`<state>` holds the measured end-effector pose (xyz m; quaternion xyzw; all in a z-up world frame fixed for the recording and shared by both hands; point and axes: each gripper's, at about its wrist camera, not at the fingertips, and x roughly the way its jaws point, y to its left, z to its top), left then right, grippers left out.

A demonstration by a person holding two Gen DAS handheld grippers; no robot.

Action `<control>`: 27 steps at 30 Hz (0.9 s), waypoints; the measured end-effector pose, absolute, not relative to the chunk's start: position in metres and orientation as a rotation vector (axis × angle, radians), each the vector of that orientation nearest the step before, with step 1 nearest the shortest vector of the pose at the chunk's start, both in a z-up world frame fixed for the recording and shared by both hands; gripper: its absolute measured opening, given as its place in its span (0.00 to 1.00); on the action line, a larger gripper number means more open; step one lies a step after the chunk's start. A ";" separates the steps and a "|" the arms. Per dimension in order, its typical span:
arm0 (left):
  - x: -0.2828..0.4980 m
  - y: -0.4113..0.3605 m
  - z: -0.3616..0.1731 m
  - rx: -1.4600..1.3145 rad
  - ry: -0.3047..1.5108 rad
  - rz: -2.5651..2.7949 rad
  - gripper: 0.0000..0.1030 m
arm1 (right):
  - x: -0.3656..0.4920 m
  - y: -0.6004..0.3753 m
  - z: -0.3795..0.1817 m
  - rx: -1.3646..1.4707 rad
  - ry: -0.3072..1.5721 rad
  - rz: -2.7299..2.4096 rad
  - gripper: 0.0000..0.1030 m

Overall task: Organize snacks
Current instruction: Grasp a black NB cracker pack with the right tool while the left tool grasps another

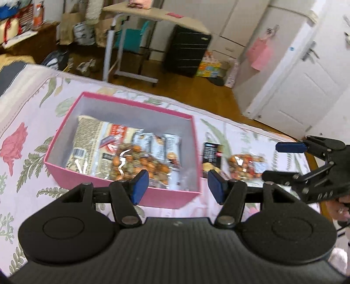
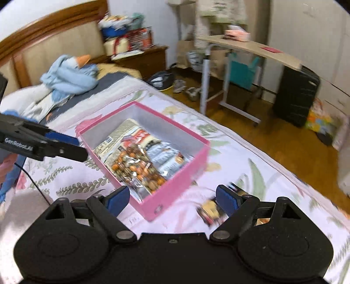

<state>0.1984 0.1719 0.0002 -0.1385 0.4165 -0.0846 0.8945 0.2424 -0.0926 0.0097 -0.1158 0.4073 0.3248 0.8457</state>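
Note:
A pink box (image 1: 65, 172) (image 2: 175, 194) sits on the floral bedspread. In it lie a large beige snack bag (image 1: 91, 139), a clear pack of orange nuts (image 1: 140, 166) (image 2: 140, 168) and silver packs (image 1: 157, 142). Right of the box lie a dark snack pack (image 1: 211, 155) (image 2: 210, 210) and a clear nut pack (image 1: 246, 166). My left gripper (image 1: 178, 185) is open and empty, above the box's near right corner. My right gripper (image 2: 172, 200) is open and empty, above the box's near corner, with the dark pack by its right finger. Each gripper shows in the other's view: the right one (image 1: 291, 161), the left one (image 2: 65, 144).
The bed (image 2: 262, 166) carries blue plush and clothes (image 2: 70, 76) near the headboard. Beyond the bed edge is wood floor with a rolling desk (image 1: 153, 15), a black suitcase (image 1: 188, 50), shoes, bags and a white door (image 1: 306, 87).

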 end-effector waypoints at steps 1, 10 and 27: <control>0.195 0.166 0.005 -0.278 0.858 -0.187 0.56 | 0.238 -0.103 0.013 -0.225 0.863 0.667 0.85; 0.182 0.089 0.011 -0.187 0.848 -0.314 0.56 | 0.213 -0.194 0.001 0.015 0.954 0.442 0.81; 0.277 -0.026 -0.091 0.029 0.894 -0.299 0.58 | 0.195 -0.357 -0.121 0.334 1.297 -0.120 0.81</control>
